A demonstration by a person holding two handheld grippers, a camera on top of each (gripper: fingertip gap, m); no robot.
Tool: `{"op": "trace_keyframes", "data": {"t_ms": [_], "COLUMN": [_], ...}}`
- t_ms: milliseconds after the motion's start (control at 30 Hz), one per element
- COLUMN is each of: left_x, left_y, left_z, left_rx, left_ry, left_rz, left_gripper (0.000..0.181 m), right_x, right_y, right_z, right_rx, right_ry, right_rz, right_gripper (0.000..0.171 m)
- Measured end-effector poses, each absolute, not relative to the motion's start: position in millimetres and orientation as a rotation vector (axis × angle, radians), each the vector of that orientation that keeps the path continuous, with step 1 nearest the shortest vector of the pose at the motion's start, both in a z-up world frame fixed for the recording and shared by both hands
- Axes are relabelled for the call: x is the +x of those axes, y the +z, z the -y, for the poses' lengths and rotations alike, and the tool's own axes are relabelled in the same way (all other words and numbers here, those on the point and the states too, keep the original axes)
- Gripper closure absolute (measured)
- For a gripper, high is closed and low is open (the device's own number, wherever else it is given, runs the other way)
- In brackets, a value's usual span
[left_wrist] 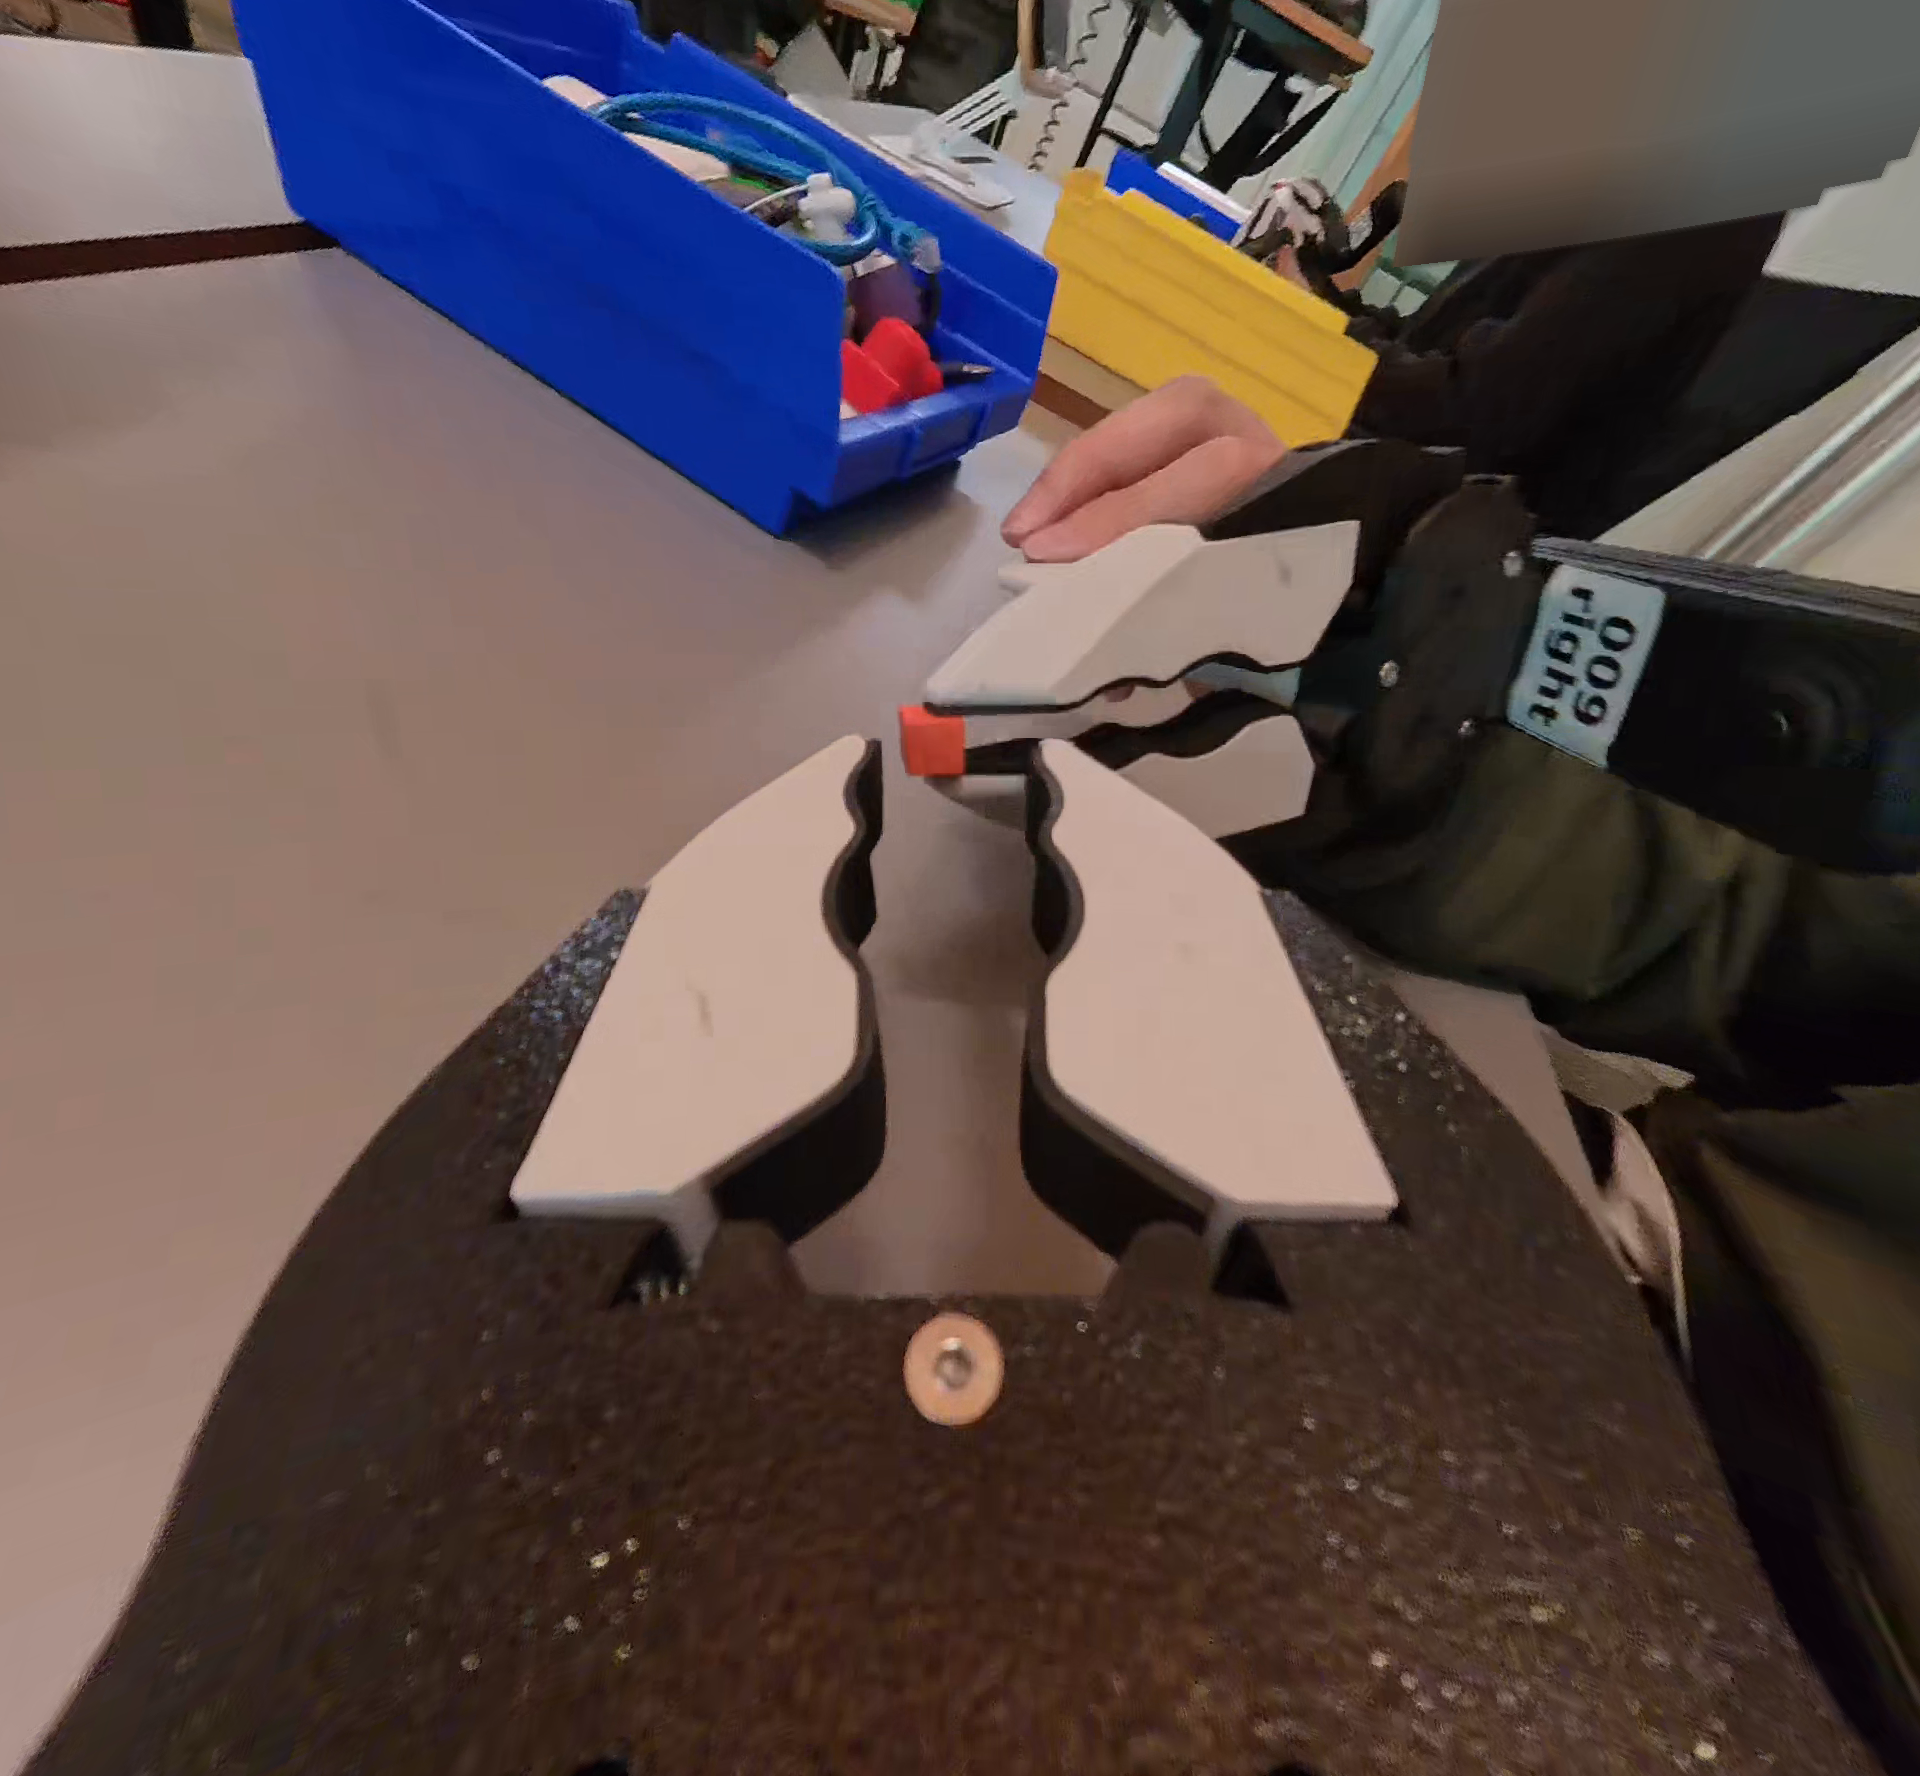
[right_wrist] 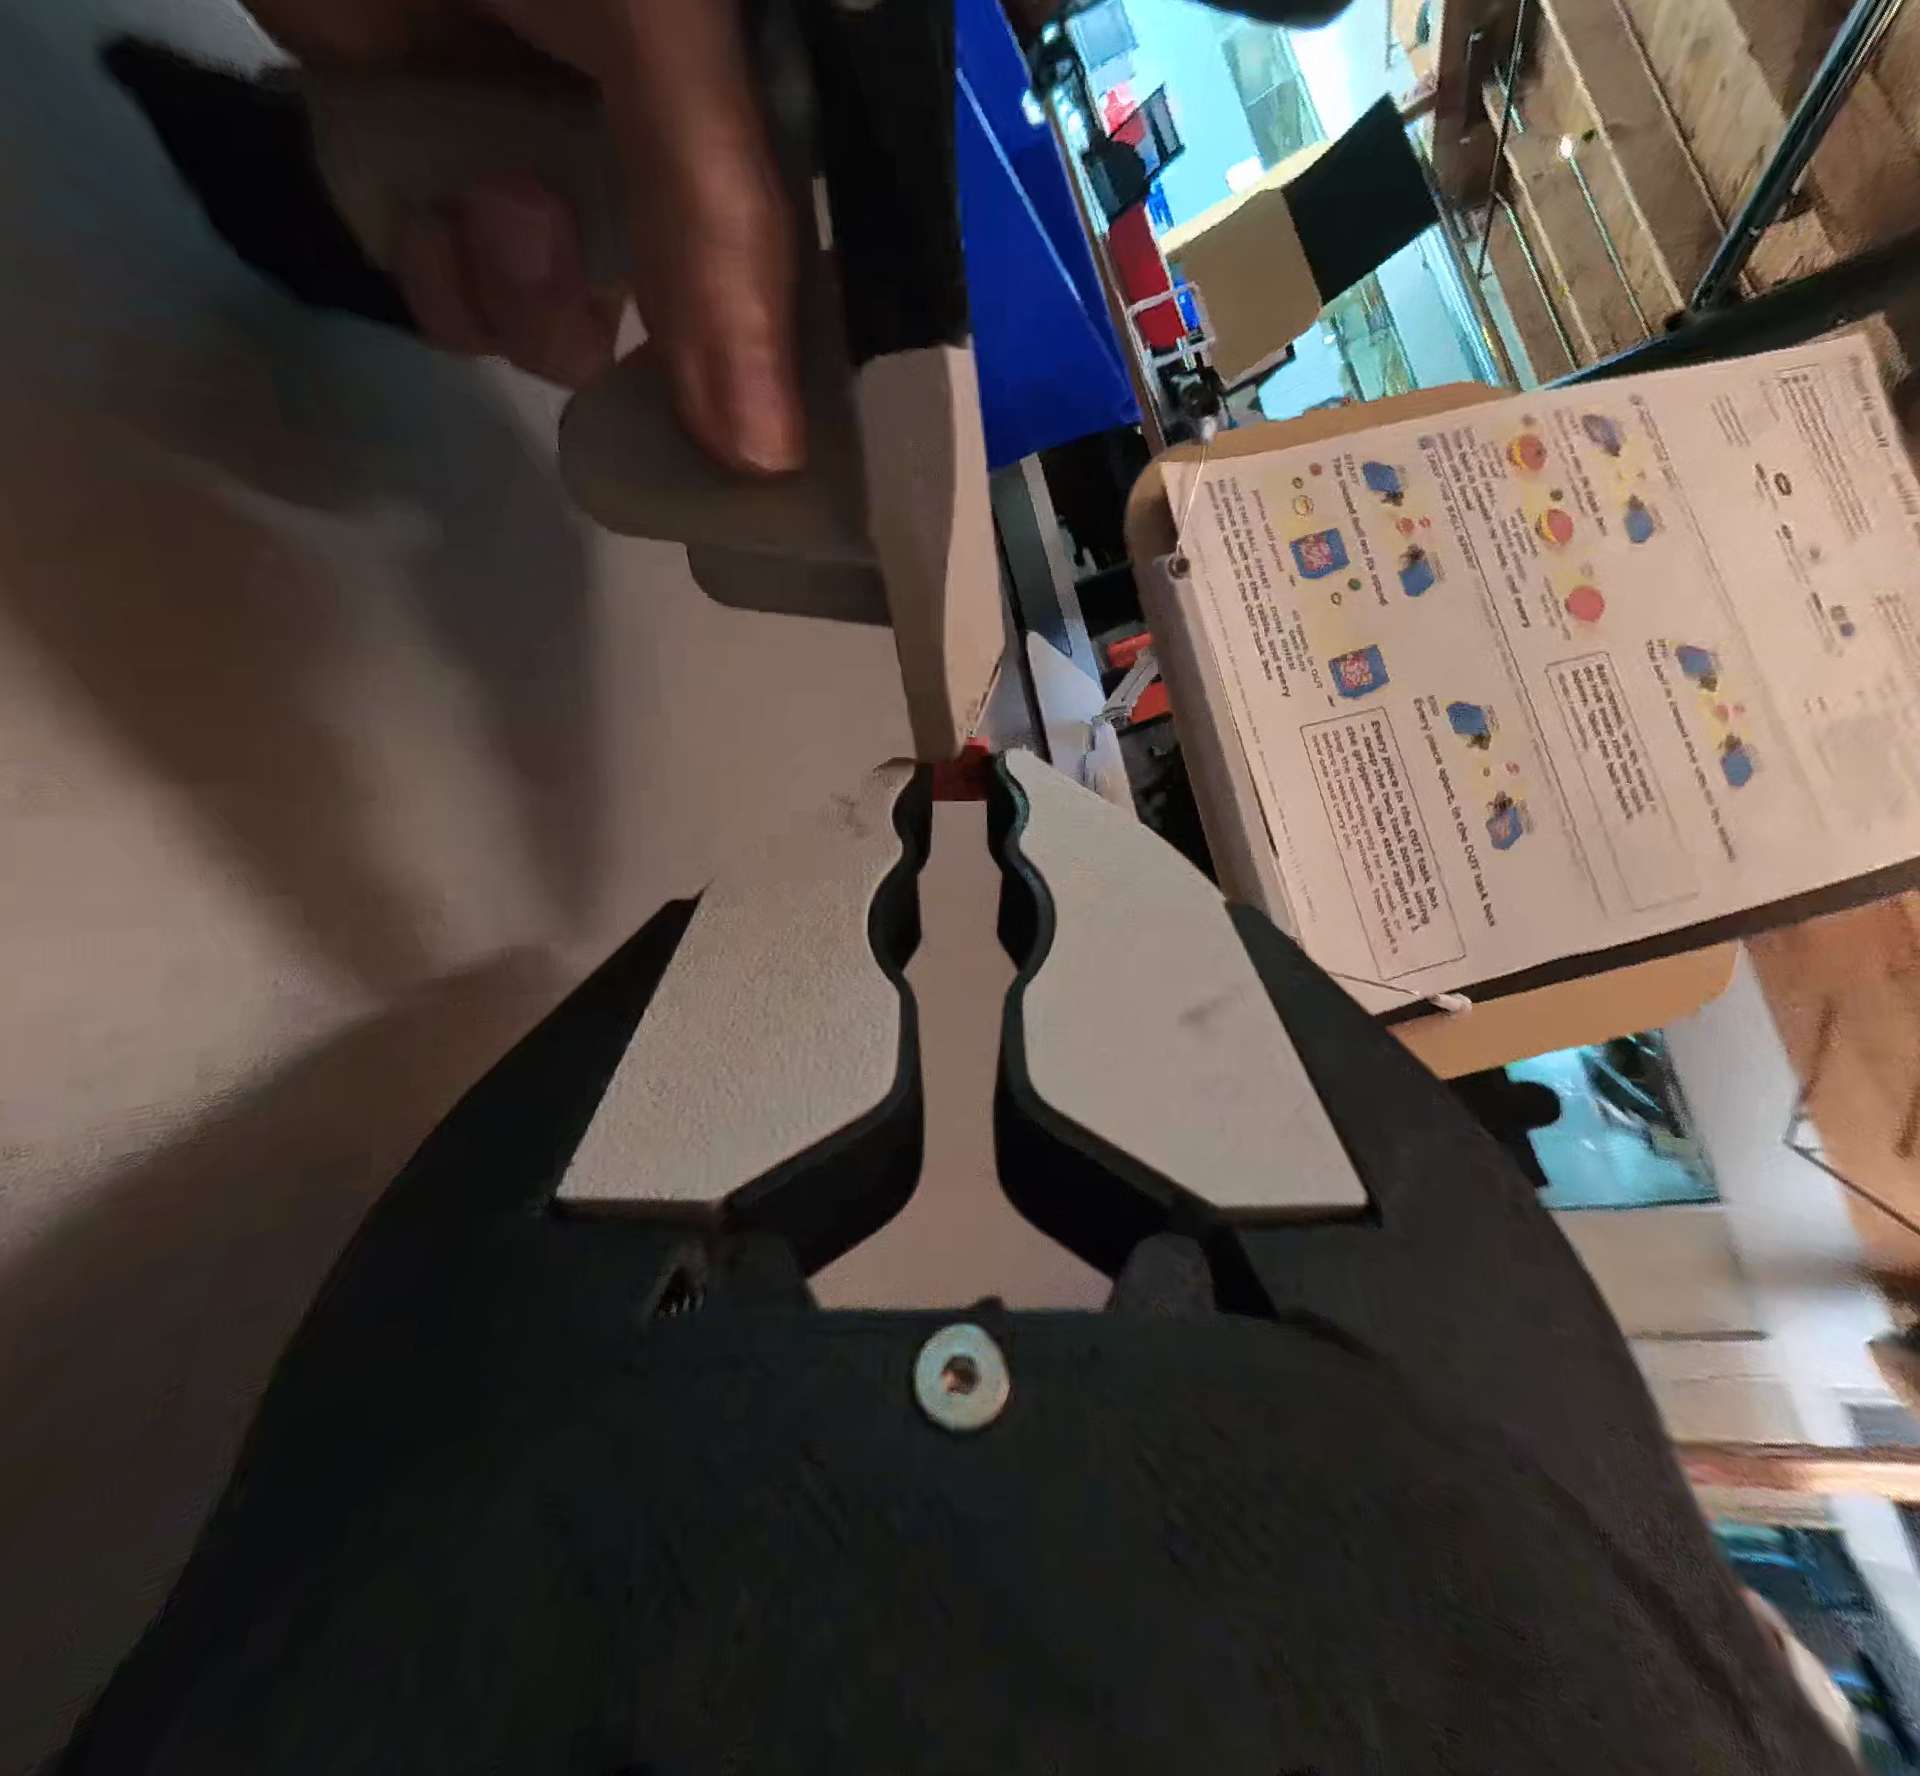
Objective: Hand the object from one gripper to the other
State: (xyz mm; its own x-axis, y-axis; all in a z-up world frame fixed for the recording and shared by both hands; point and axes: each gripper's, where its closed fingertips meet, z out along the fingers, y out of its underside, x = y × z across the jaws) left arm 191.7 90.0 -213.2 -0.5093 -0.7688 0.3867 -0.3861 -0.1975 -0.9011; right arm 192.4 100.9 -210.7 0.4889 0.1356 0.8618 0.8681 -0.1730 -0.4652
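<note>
A: What's the right gripper (left_wrist: 940, 724) doing?

B: Its two grey fingers are pinched on a small orange-red block (left_wrist: 931, 740), which pokes out past the tips. In the right wrist view the same block (right_wrist: 961, 776) sits clamped between the very ends of the fingers.

A: And the left gripper (left_wrist: 956, 770)?

B: Its fingers stand apart with a clear gap between them. The block is just ahead of that gap, close to the left tip, above the table; I can't tell whether it touches either finger. From the right wrist view, one left finger (right_wrist: 935, 563) comes down to meet the block.

A: Around them?

B: A grey table (left_wrist: 364, 687). Beyond the right gripper a bare hand (left_wrist: 1132, 469) lies flat. Farther back stands a blue bin (left_wrist: 499, 251) with a blue cable and red parts inside, and next to it a yellow bin (left_wrist: 1195, 303). The right wrist view also shows a printed sheet (right_wrist: 1538, 666) on a cardboard backing.
</note>
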Motion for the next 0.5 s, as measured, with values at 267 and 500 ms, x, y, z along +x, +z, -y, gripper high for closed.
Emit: {"op": "trace_keyframes", "data": {"t_ms": [267, 500], "left_x": [194.8, 193.1], "left_y": [-218.0, -218.4], "left_z": [-91.6, -94.0], "left_rx": [-1.395, -1.34], "left_ry": [-1.753, -1.72], "left_rz": [-1.74, -1.762], "left_gripper": [0.167, 0.171], "right_x": [194.5, 192.3], "right_y": [-216.9, -216.9], "right_z": [-100.6, -101.4], "right_rx": [-1.649, -1.659], "right_ry": [-0.881, -0.79], "right_rz": [0.941, 0.858], "right_gripper": [0.161, 0.161]}}
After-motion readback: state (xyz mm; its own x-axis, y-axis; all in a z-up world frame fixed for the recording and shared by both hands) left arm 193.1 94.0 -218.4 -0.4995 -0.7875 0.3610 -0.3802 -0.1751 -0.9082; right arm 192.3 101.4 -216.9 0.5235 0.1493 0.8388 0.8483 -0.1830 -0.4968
